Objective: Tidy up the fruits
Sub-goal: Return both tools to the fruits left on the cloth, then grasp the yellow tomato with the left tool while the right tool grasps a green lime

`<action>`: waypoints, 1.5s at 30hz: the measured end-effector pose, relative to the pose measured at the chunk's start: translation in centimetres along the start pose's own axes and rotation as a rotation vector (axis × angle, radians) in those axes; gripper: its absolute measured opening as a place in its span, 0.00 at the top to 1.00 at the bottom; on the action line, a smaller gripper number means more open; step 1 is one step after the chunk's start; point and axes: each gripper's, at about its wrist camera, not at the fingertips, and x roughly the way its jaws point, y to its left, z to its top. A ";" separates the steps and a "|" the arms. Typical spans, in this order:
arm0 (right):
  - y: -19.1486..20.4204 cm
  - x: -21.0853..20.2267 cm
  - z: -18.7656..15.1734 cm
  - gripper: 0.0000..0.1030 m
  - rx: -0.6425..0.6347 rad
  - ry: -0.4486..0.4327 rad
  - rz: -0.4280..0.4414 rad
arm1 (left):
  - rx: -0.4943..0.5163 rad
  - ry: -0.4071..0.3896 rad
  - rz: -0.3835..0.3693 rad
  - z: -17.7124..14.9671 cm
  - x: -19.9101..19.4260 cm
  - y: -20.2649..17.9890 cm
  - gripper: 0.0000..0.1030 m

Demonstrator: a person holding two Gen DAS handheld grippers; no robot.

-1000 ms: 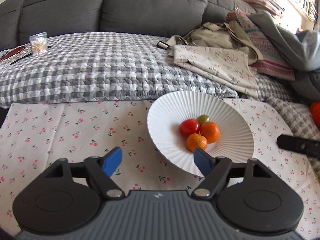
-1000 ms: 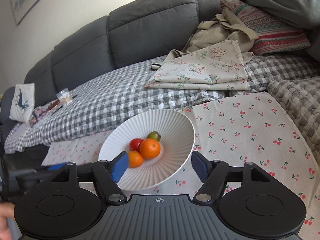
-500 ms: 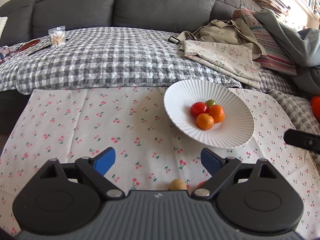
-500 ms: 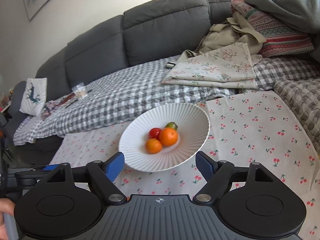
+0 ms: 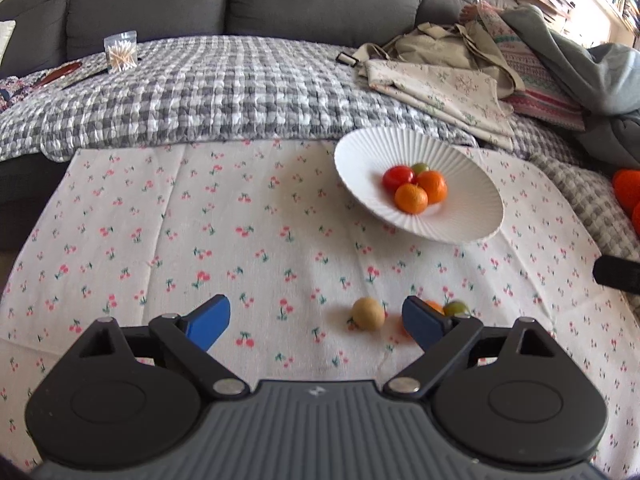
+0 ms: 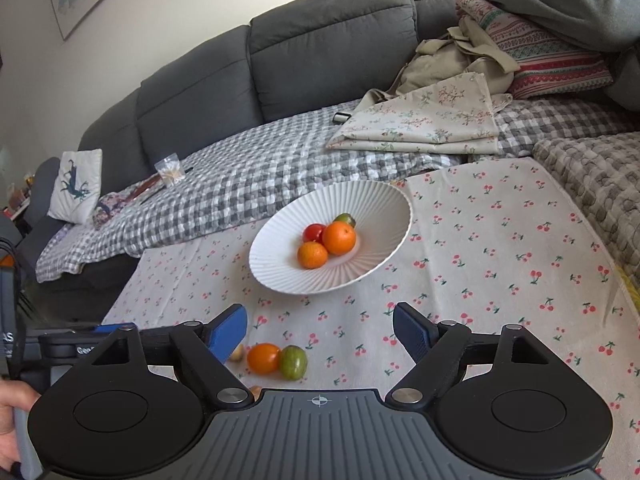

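Observation:
A white ribbed bowl [image 5: 472, 216] [image 6: 384, 204] on the cherry-print cloth holds two oranges [image 5: 411, 198] [image 6: 339, 238], a red tomato [image 5: 397, 177] and a green fruit [image 5: 421, 168]. Loose on the cloth near me lie a tan fruit [image 5: 368, 313], an orange fruit [image 6: 263, 358] and a green fruit [image 6: 293, 362]. My left gripper [image 5: 316, 320] is open and empty, with the tan fruit between its fingers' line. My right gripper [image 6: 320, 330] is open and empty above the loose fruits.
A grey sofa with a checked quilt [image 5: 224, 88] lies behind the cloth. Folded floral fabric [image 6: 424, 120], a bag and pillows pile at the right. A toothpick box [image 5: 120, 51] sits far left. Orange items [image 5: 628, 188] show at the right edge.
Both grippers have pulled back and up from the bowl. The loose fruits on the near cloth have come into view.

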 end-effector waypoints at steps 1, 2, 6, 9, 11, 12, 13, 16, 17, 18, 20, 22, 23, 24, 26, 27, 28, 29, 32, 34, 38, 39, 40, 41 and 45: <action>0.1 0.1 -0.1 0.20 -0.006 0.006 0.007 | 0.010 0.008 -0.014 -0.3 0.0 -0.1 0.10; 0.2 0.3 -0.2 0.20 -0.017 0.014 0.011 | 0.025 0.017 -0.030 -0.6 0.1 -0.4 0.10; 0.3 1.5 -0.7 0.20 -0.045 0.061 0.009 | 0.112 0.046 -0.075 -2.0 0.4 -2.0 0.10; 0.4 1.9 -1.1 0.20 -0.060 0.078 0.005 | 0.200 0.075 -0.122 -3.1 0.9 -3.4 0.12; 0.4 1.9 -1.2 0.21 -0.060 0.079 0.007 | 0.239 0.096 -0.145 -3.8 1.4 -4.2 0.14; 0.4 2.0 -1.2 0.21 -0.058 0.079 0.007 | 0.257 0.106 -0.150 -4.1 1.7 -4.6 0.18; 0.4 2.0 -1.2 0.21 -0.058 0.082 0.009 | 0.277 0.115 -0.153 -4.4 1.9 -5.0 0.20; 0.7 2.4 -1.4 0.21 -0.068 0.088 0.016 | 0.319 0.134 -0.149 -5.0 2.7 -5.7 0.32; 0.8 2.5 -1.4 0.21 -0.071 0.089 0.019 | 0.324 0.138 -0.149 -5.1 3.0 -5.8 0.37; 0.9 2.6 -1.5 0.21 -0.075 0.091 0.021 | 0.325 0.141 -0.152 -5.2 3.2 -5.8 0.43; 1.0 2.9 -1.6 0.21 -0.086 0.096 0.021 | 0.324 0.132 -0.166 -5.1 3.2 -5.9 0.54; 0.9 3.2 -1.7 0.21 -0.090 0.103 0.016 | 0.321 0.127 -0.176 -5.0 3.1 -5.8 0.71; 0.8 3.3 -1.8 0.21 -0.088 0.107 0.013 | 0.316 0.126 -0.175 -4.9 3.1 -5.7 0.75; 0.8 3.5 -1.8 0.21 -0.086 0.110 0.012 | 0.311 0.128 -0.174 -4.9 3.0 -5.6 0.75; 0.7 4.0 -2.0 0.21 -0.088 0.122 0.015 | 0.302 0.127 -0.155 -4.8 2.8 -5.3 0.75; 0.8 4.3 -2.1 0.22 -0.092 0.131 0.019 | 0.293 0.122 -0.145 -4.5 2.6 -5.0 0.75; 0.9 4.8 -2.2 0.23 -0.100 0.142 0.026 | 0.278 0.112 -0.137 -4.2 2.4 -4.6 0.75; 1.1 5.3 -2.4 0.26 -0.109 0.154 0.035 | 0.256 0.098 -0.127 -3.8 2.1 -4.1 0.75; 1.7 6.9 -2.6 0.36 -0.146 0.189 0.054 | 0.172 0.065 -0.091 -2.7 1.6 -2.3 0.75; 2.1 7.7 -2.7 0.40 -0.168 0.198 0.061 | 0.121 0.060 -0.063 -2.2 1.5 -1.2 0.75; 2.5 9.4 -3.2 0.49 -0.191 0.230 0.065 | 0.037 0.076 -0.027 -1.7 2.0 0.6 0.75; 2.6 9.8 -3.3 0.51 -0.202 0.240 0.055 | 0.027 0.077 -0.022 -1.6 2.1 0.9 0.75; 2.7 10.2 -3.5 0.54 -0.214 0.247 0.045 | 0.019 0.077 -0.018 -1.5 2.1 1.1 0.75; 2.8 10.5 -3.6 0.58 -0.221 0.252 0.039 | 0.012 0.075 -0.016 -1.5 2.1 1.2 0.75; 3.3 11.6 -3.9 0.64 -0.246 0.260 0.027 | 0.000 0.068 -0.019 -1.3 2.0 1.3 0.75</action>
